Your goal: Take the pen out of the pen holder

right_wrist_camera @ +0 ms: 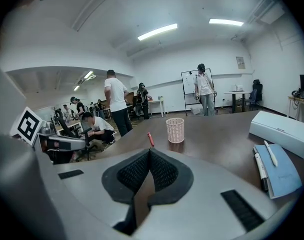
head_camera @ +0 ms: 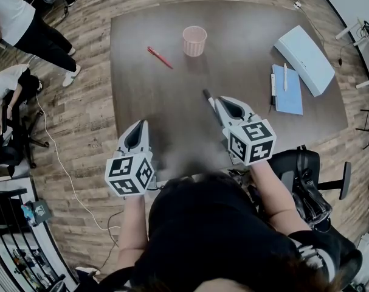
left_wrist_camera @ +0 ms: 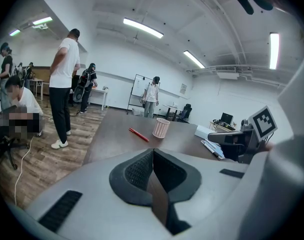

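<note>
Pen holder [head_camera: 194, 41] pale pink, fine lattice pattern. Pen [head_camera: 160, 57] red. Table [head_camera: 172, 114] dark brown, plain. Notebook [head_camera: 289, 96] light blue; box [head_camera: 306, 58] white. Floor [head_camera: 81, 120] brown wood-plank grain. Left gripper [head_camera: 140, 125] and right gripper [head_camera: 217, 102] grey-shelled, pads [left_wrist_camera: 136, 171] black and ribbed, marker cubes [head_camera: 131, 174] black-and-white squares.

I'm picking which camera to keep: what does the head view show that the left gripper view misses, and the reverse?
Only the head view: the marker cube on the left tool. Only the left gripper view: the ceiling lights and a whiteboard. Both: the table, the pink pen holder standing on it, and the red pen lying on it, apart from the holder.
</note>
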`<state>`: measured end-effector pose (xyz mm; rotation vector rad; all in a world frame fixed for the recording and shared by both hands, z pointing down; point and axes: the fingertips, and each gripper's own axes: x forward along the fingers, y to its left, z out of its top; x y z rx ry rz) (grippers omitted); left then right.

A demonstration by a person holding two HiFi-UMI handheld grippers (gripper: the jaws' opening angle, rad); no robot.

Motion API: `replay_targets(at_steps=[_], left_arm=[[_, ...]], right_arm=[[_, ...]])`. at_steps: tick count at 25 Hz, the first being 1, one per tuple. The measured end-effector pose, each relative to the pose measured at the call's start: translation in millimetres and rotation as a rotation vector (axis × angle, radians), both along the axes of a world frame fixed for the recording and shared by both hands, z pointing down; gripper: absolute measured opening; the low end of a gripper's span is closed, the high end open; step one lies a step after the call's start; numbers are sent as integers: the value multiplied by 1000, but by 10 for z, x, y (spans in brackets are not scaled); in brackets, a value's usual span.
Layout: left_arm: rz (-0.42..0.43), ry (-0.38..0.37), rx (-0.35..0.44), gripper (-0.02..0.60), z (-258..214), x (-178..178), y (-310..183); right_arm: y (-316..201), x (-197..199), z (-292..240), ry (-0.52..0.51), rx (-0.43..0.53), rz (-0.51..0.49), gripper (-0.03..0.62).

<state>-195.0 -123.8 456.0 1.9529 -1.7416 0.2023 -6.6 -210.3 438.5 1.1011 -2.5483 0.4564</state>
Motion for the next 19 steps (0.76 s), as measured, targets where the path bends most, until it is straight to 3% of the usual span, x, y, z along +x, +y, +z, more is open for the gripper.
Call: replay_targets(at_steps=[19], left_arm=[[33, -2, -15, 29, 42, 118, -23]], right_arm=[[54, 61, 113, 3, -33, -2, 17]])
